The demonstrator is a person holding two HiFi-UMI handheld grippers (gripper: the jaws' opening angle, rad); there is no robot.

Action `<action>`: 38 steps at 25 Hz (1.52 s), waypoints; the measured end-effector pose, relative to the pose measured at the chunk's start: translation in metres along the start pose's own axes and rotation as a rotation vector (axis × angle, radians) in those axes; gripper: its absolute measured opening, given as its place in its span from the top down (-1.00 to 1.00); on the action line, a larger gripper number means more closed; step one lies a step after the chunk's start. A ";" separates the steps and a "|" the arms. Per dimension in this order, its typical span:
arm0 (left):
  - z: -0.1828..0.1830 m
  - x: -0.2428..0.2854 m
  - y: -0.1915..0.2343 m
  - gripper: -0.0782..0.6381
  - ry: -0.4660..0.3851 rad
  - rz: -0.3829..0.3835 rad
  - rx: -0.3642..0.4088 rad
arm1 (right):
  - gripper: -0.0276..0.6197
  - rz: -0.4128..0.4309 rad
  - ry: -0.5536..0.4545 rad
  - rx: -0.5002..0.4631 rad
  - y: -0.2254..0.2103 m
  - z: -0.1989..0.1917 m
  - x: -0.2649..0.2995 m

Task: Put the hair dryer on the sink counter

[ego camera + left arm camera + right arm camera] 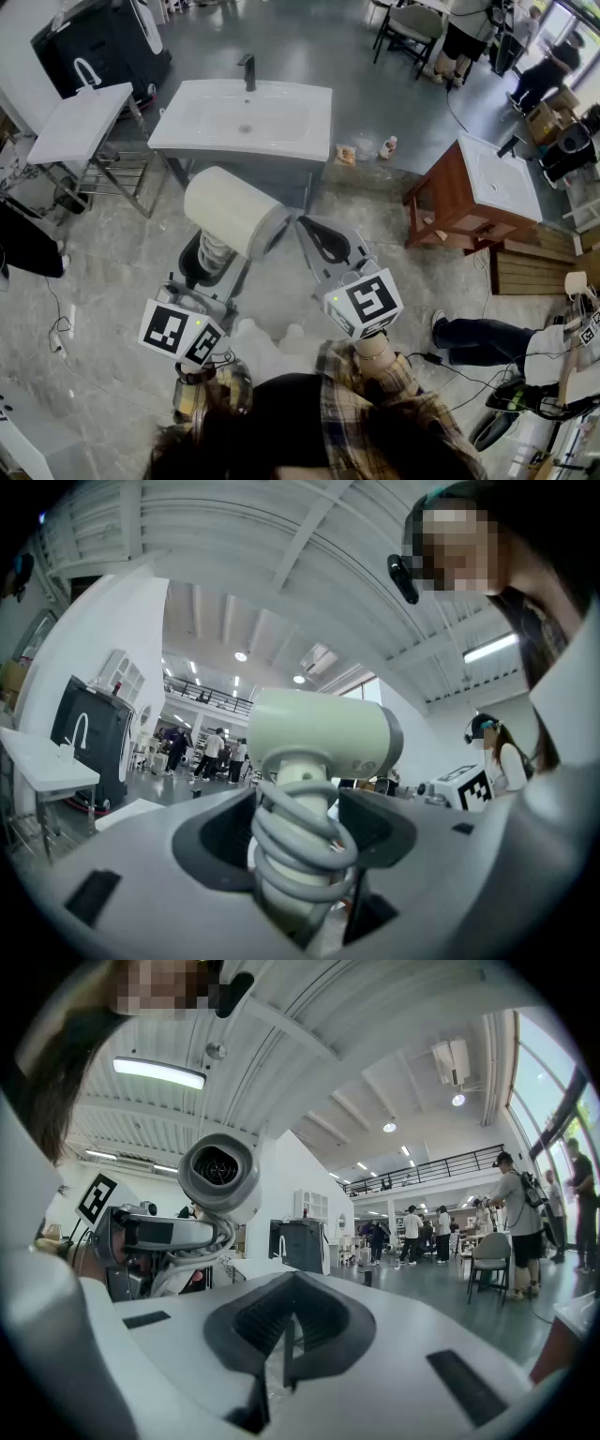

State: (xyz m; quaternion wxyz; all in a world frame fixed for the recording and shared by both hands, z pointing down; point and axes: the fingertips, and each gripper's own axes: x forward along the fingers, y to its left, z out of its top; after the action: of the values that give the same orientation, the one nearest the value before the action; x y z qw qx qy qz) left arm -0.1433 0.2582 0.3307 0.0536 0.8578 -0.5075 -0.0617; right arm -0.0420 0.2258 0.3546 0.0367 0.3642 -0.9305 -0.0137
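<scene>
While left gripper [212,255] clamps the hair dryer [232,211] by its handle, right gripper [322,240] is closed, empty; white sink counter [281,131] stands far, across grey floor [375,211].

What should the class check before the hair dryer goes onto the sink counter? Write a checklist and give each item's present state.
1. Left gripper clamped on the handle of the hair dryer: ok.
2. Cord wound round the handle, not dangling: ok.
3. Right gripper shut, empty, apart from the dryer: ok.
4. Sink counter shows bare rim to set it on: ok.
5. Dryer high enough to pass over the counter's edge: cannot tell.
</scene>
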 end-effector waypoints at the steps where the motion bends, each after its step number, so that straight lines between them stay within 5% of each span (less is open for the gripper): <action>1: 0.000 0.002 -0.003 0.00 0.000 0.002 0.003 | 0.87 0.004 -0.004 -0.002 -0.002 0.001 -0.002; 18: -0.004 0.040 -0.021 -0.01 0.004 0.037 0.042 | 0.87 0.039 -0.022 0.018 -0.044 -0.004 -0.009; 27: -0.004 0.081 0.031 -0.01 0.002 0.041 0.036 | 0.87 0.051 0.005 0.009 -0.066 -0.015 0.049; 38: 0.014 0.173 0.123 -0.01 0.011 -0.058 0.025 | 0.87 -0.037 0.017 0.025 -0.125 -0.010 0.155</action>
State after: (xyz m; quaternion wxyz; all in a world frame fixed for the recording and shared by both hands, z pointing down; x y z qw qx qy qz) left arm -0.1694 0.0471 0.3273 0.0438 0.8730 -0.4829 -0.0519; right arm -0.0703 0.0292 0.3668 0.0397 0.3820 -0.9233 0.0001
